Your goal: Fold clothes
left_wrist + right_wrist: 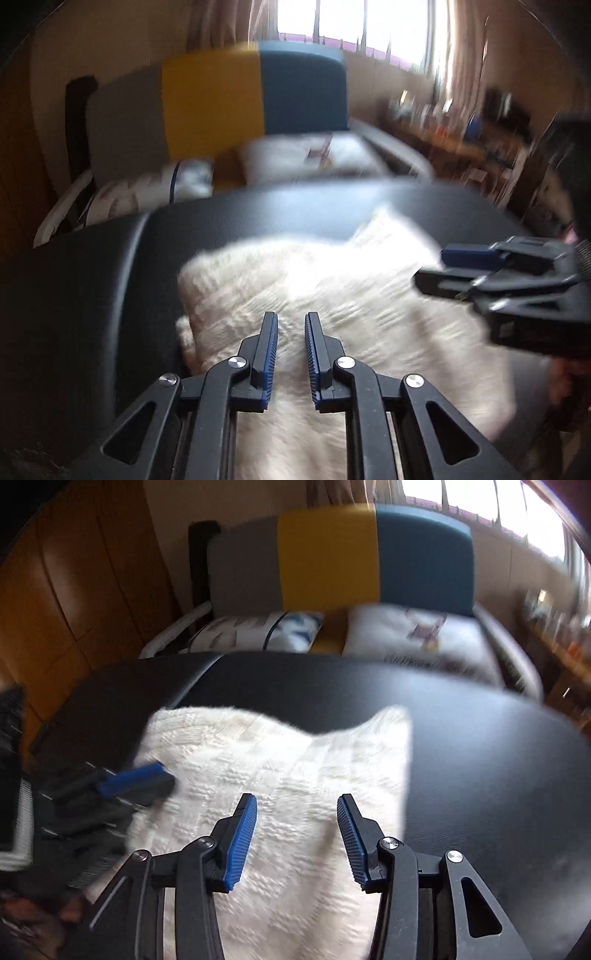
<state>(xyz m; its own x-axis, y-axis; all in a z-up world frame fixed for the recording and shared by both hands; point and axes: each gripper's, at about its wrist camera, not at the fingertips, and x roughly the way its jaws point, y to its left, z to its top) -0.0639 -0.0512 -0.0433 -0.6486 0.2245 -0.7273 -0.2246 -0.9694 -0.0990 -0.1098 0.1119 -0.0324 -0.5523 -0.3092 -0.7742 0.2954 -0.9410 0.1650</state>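
Left wrist view: left gripper [291, 321] narrowly parted, right gripper [297, 805] wide apart, both empty above the white knit sweater [280, 768] on the black table [480, 738].

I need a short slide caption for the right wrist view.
Open right gripper above a white knitted garment on a black table.
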